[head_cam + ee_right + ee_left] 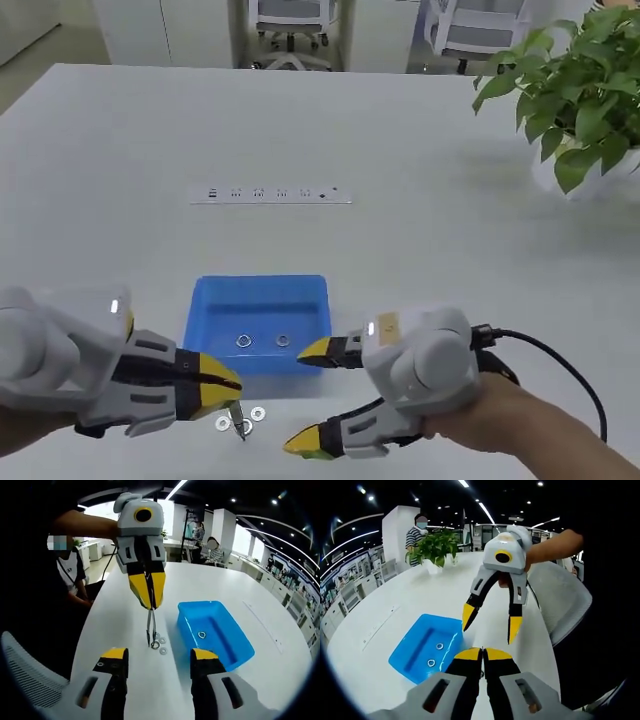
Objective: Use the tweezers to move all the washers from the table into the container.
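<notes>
A blue container point(205, 312) lies on the white table with two washers point(243, 341) inside. Three washers point(257, 413) sit on the table just in front of it. My left gripper point(232, 385) is shut on thin metal tweezers point(238, 418), whose tips point down onto the loose washers point(155, 645). In the right gripper view the tweezers point(151, 625) hang from the left gripper point(147, 592), with the container point(220, 645) to the right. My right gripper point(300, 397) is open, holds nothing, and sits just right of the washers. The left gripper view shows the open right gripper point(490, 622) beside the container point(410, 652).
A white power strip point(270, 194) lies flat at mid table. A potted plant point(580, 90) stands at the far right. Office chairs point(290, 20) line the far edge. A cable point(560, 365) trails from the right gripper. A mesh chair point(560, 600) is close by.
</notes>
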Motion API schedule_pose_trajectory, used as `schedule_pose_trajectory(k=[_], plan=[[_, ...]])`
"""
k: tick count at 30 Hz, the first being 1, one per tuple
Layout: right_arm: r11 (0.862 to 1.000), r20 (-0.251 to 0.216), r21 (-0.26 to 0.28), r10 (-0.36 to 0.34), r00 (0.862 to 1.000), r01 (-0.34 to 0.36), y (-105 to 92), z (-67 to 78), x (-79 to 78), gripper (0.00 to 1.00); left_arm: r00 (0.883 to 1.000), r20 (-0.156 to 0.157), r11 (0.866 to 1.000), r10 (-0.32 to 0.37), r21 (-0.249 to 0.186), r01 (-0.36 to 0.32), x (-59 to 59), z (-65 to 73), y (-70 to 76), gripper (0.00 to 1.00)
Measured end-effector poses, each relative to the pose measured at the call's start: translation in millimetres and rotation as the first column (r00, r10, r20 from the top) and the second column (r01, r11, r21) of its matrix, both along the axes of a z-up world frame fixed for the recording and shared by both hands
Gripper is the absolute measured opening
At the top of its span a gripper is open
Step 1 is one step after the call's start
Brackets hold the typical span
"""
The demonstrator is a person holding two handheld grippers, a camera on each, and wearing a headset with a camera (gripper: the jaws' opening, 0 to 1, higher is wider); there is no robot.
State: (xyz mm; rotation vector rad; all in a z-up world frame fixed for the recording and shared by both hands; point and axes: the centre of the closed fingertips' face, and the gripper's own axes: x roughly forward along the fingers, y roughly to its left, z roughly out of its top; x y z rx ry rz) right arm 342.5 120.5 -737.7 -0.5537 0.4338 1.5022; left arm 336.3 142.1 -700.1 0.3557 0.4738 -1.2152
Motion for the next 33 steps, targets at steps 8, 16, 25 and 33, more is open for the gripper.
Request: schedule_pose_trajectory(k=[8,16,25,33], plan=[[0.998,0.002,-0.003,0.062,0.998,-0.062,17.4,-7.3,-4.3,0.36,1.0,0.001,1.0,0.011,0.016,-0.011,1.4,-0.8,4.3,0.05],[0.994,-0.002,-0.011,0.108,0.994,-0.108,30.4,-14.3,-6.9,0.29,1.0,0.006,1.0,0.002,0.026,-0.002,0.7,-0.5,1.6,0.05],[0.989,-0.003,-0.034,0.143,0.99,-0.143,40.4,-26.9,-6.9,0.24,1.0,0.004,0.999,-0.005,0.032,0.005,0.7,0.2,-0.1,0.05],[0.986,-0.011,-0.046,0.157,0.988,-0.157,46.0,-35.8,-5.9,0.19,1.0,0.001,0.999,-0.009,0.03,0.009,1.5,0.2,-2.1,0.05]])
